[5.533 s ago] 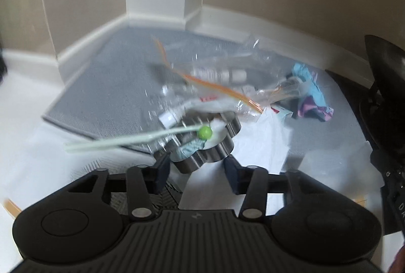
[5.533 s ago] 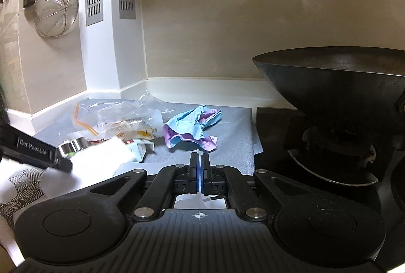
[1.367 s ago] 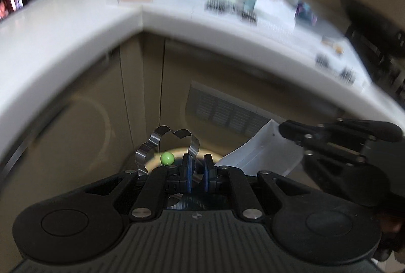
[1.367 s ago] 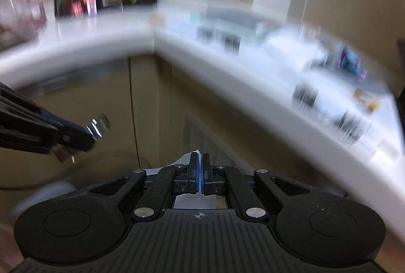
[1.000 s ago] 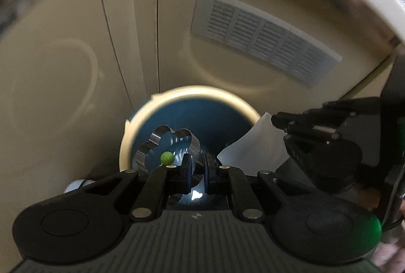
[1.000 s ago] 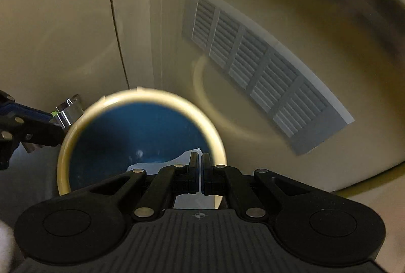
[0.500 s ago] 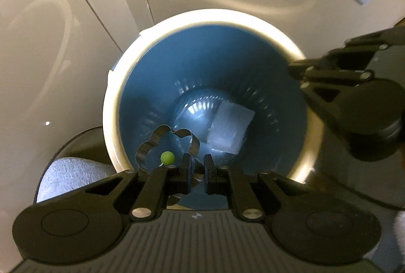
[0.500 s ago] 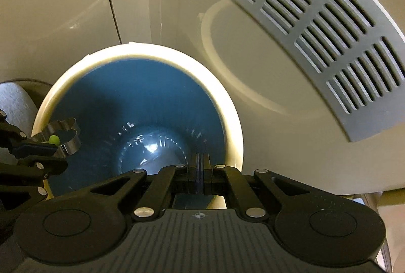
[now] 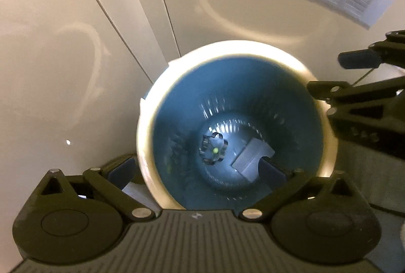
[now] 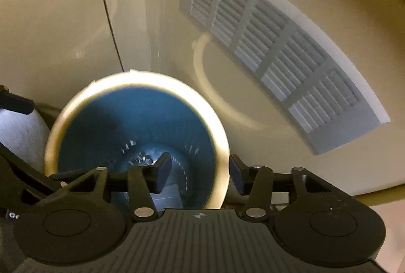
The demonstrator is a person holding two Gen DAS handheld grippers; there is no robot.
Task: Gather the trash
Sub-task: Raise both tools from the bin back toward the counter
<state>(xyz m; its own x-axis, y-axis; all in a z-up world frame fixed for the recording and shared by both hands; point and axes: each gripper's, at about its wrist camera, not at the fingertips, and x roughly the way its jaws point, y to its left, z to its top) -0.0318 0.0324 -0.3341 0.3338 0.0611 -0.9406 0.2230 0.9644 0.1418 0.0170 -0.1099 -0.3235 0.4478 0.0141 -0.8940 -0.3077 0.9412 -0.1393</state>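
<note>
- Both grippers hang over the bin (image 9: pixel 149 121), looking down into it.
- Left gripper (image 9: pixel 196 170): jaws wide apart, holding nothing.
- Right gripper (image 10: pixel 200 173): jaws also wide apart, empty; it shows at the right edge of the left view, above the bin rim.
- Cutter (image 9: pixel 213 150), a flower-shaped metal ring with a green dot inside, lies at the bin bottom.
- Paper (image 9: pixel 249 155), a pale scrap, lies just beside the cutter on the bin floor; can't tell if they touch.
- Bin stands against the cabinet (image 10: pixel 63 19), below the vent (image 10: pixel 283 55). A pale towel-like thing (image 10: pixel 17 136) sits left of the bin in the right view; can't identify it.
- Step, as I read it: drop is done for this load, both pieces are in the bin.
- Next move likely calls for lifting both grippers clear of the rim and heading to the worktop for any remaining trash; jaws are ready for a pick.
- Risk: clipping the bin rim on the way out.
</note>
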